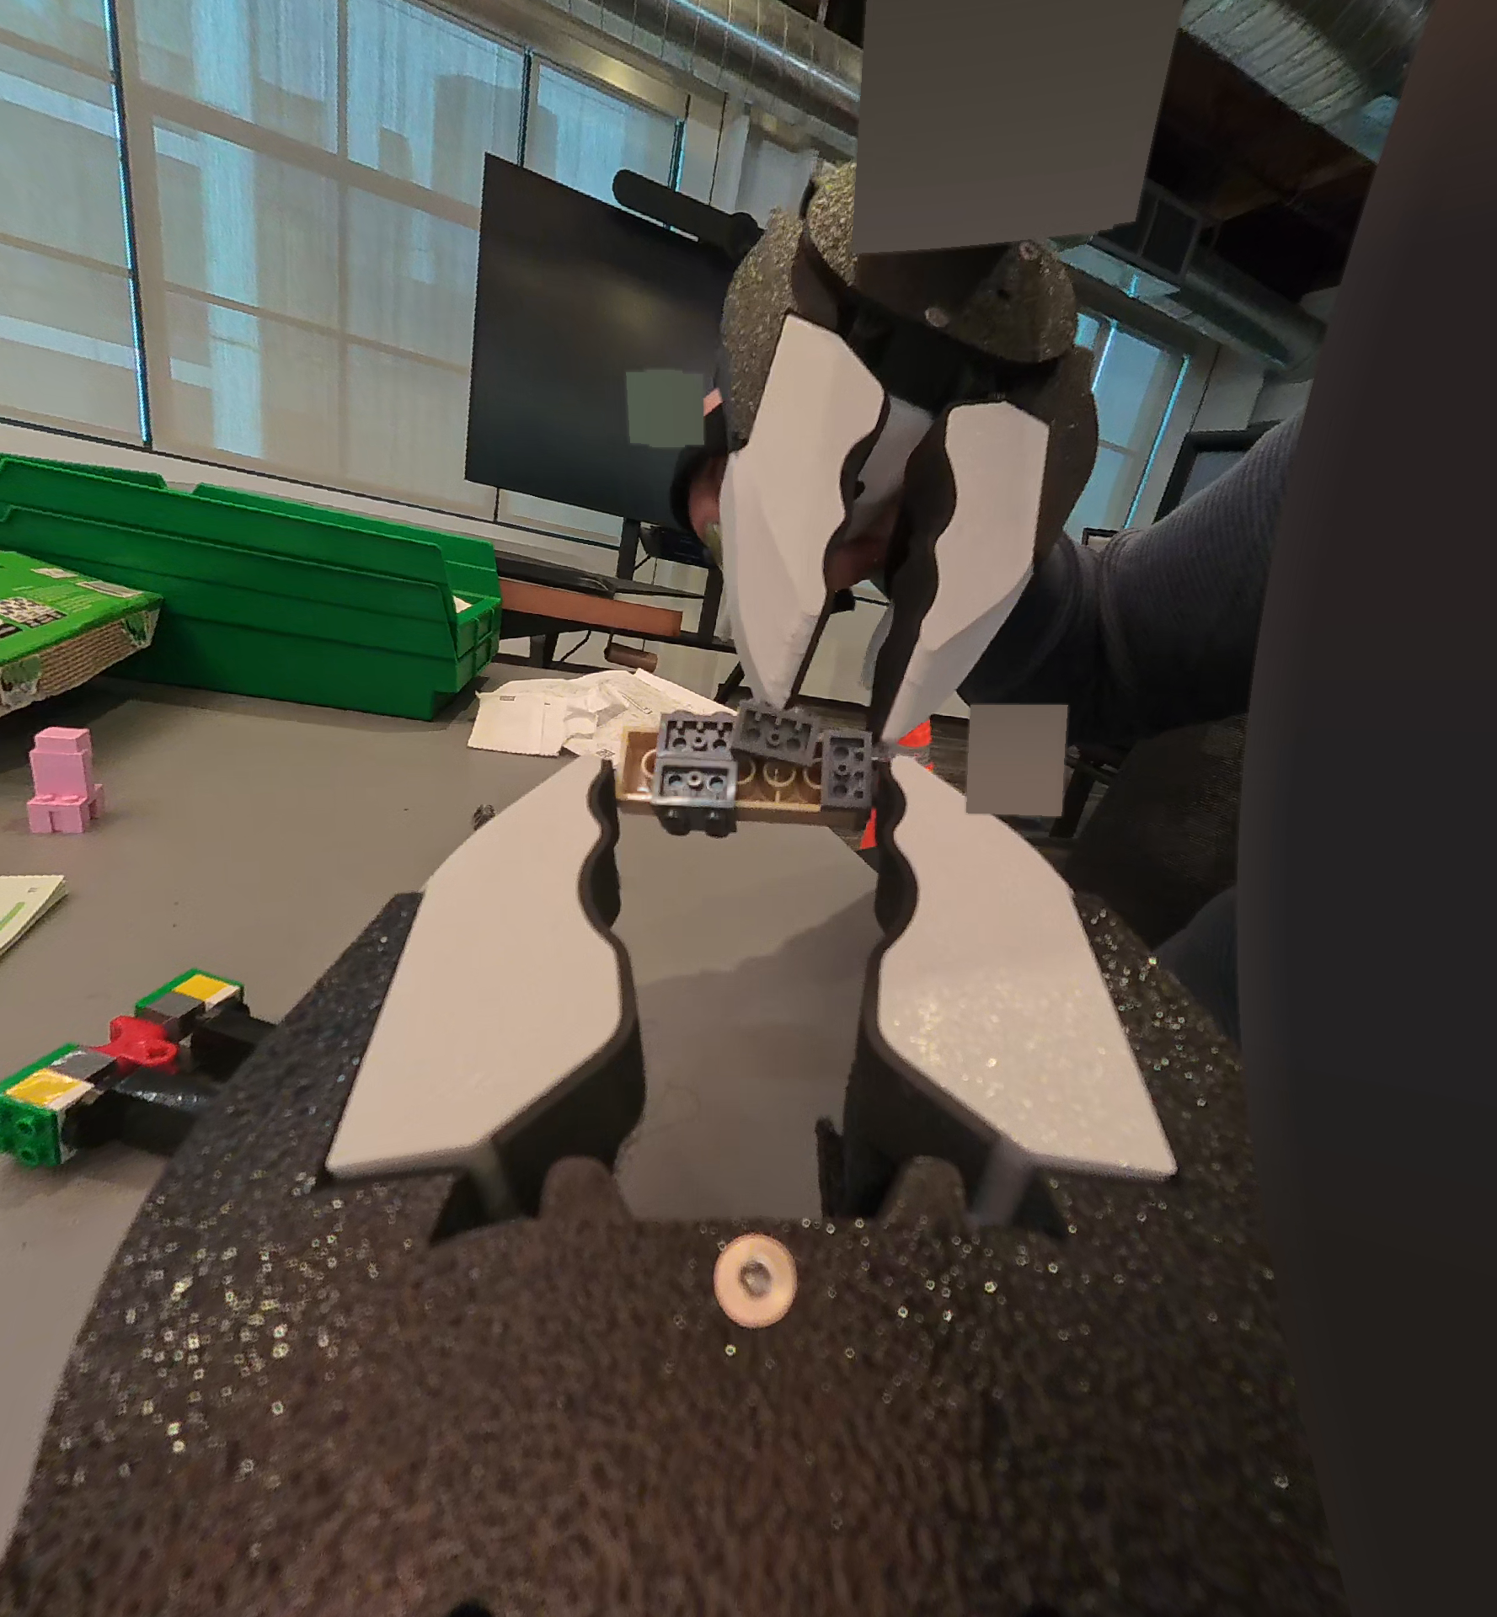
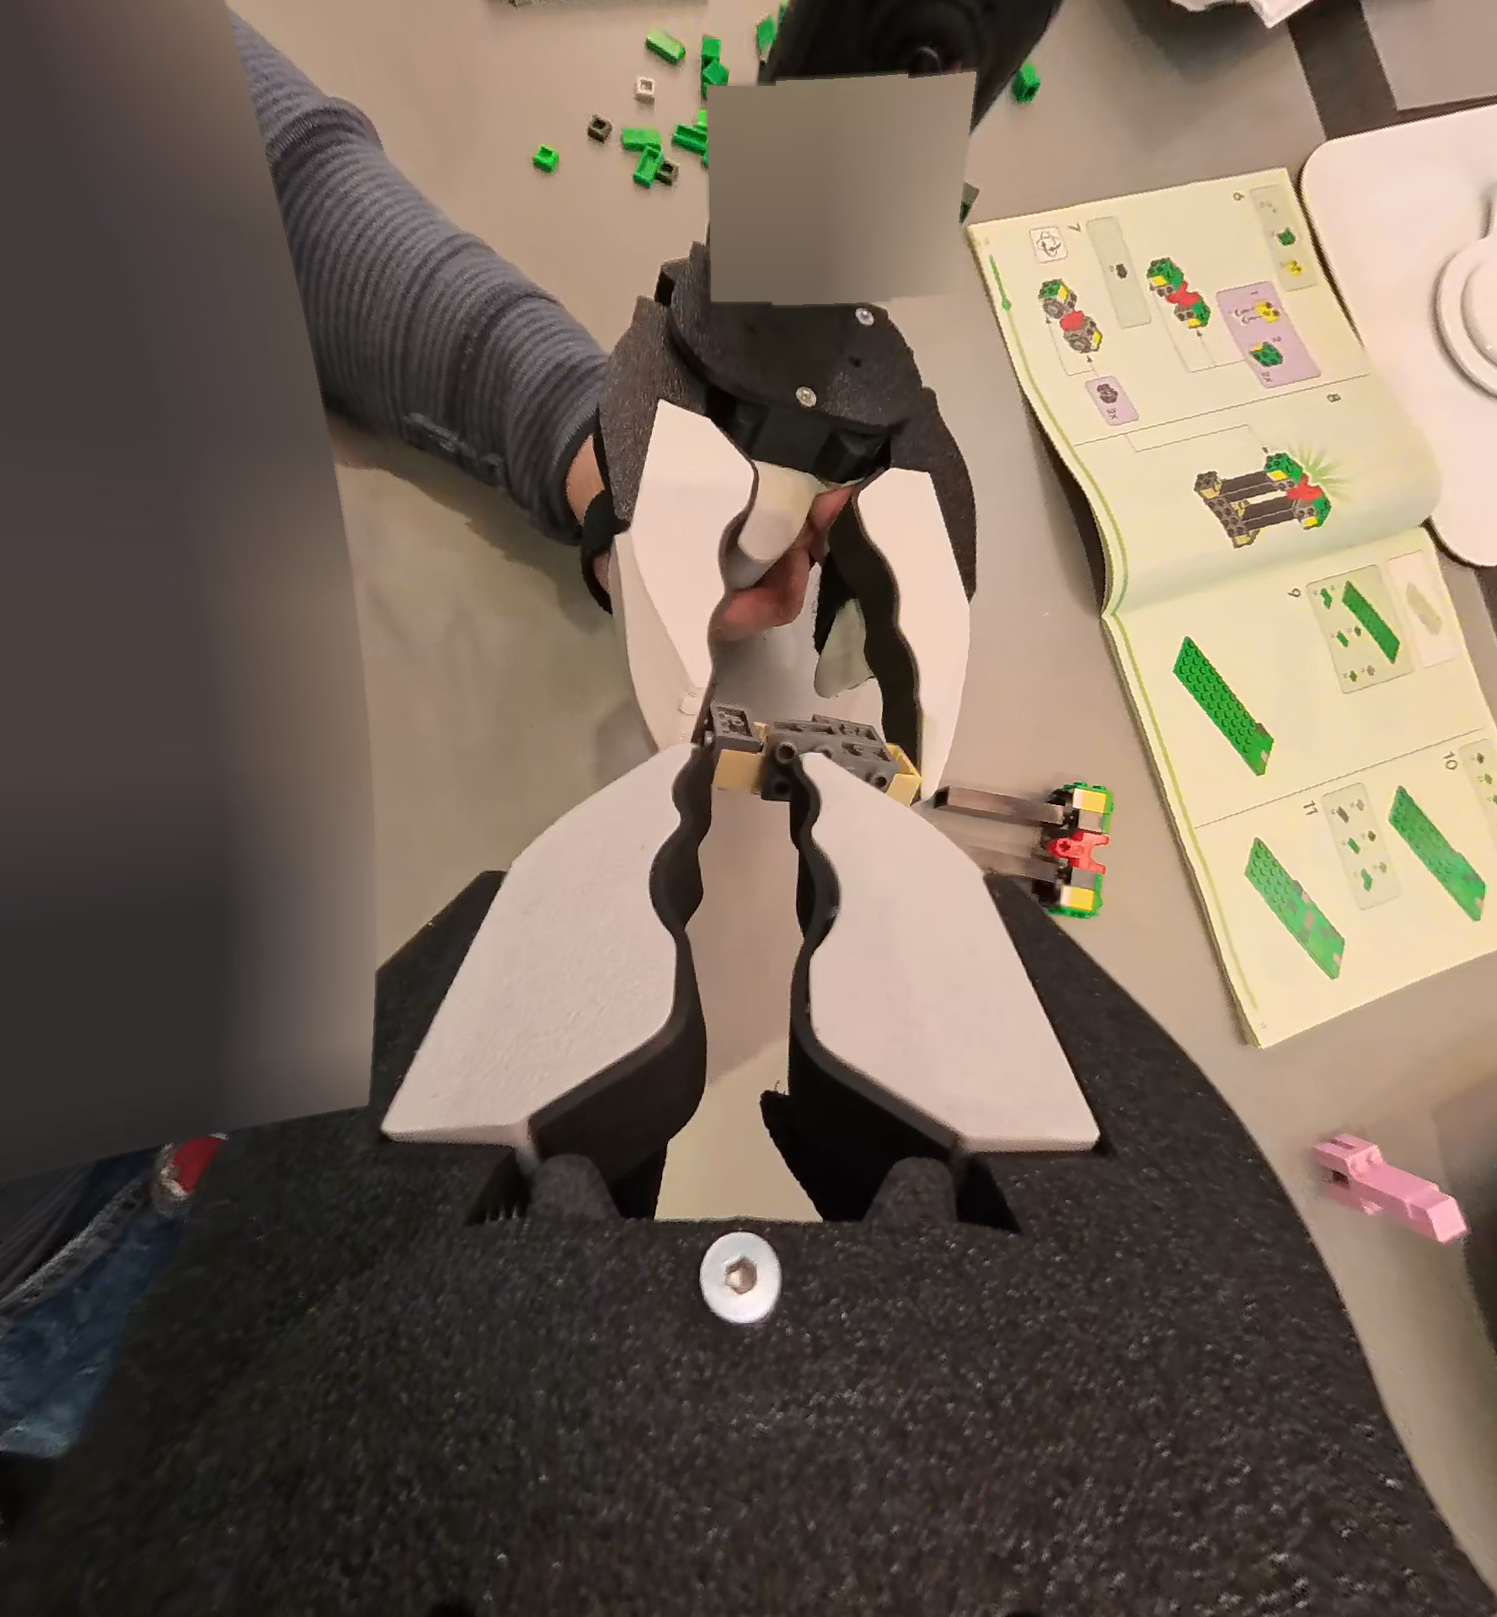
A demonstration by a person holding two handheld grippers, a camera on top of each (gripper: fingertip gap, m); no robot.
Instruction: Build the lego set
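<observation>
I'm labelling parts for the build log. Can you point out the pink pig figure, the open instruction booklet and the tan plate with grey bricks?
pink pig figure (image 1: 64,781): left wrist view, on its body.
instruction booklet (image 2: 1252,630): right wrist view, on the open page.
tan plate (image 1: 780,781): left wrist view, on its exposed underside.

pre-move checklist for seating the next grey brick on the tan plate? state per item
1. Left gripper clamps tan plate by its ends: ok.
2. Right gripper closed on a grey brick: ok.
3. That brick square to the plate studs: cannot tell.
4. Grey bricks already on the plate aligned: not ok, one sits skewed.
5. Plate held above the table, unsupported under a press: not ok.
6. Instruction booklet open: ok.
</observation>
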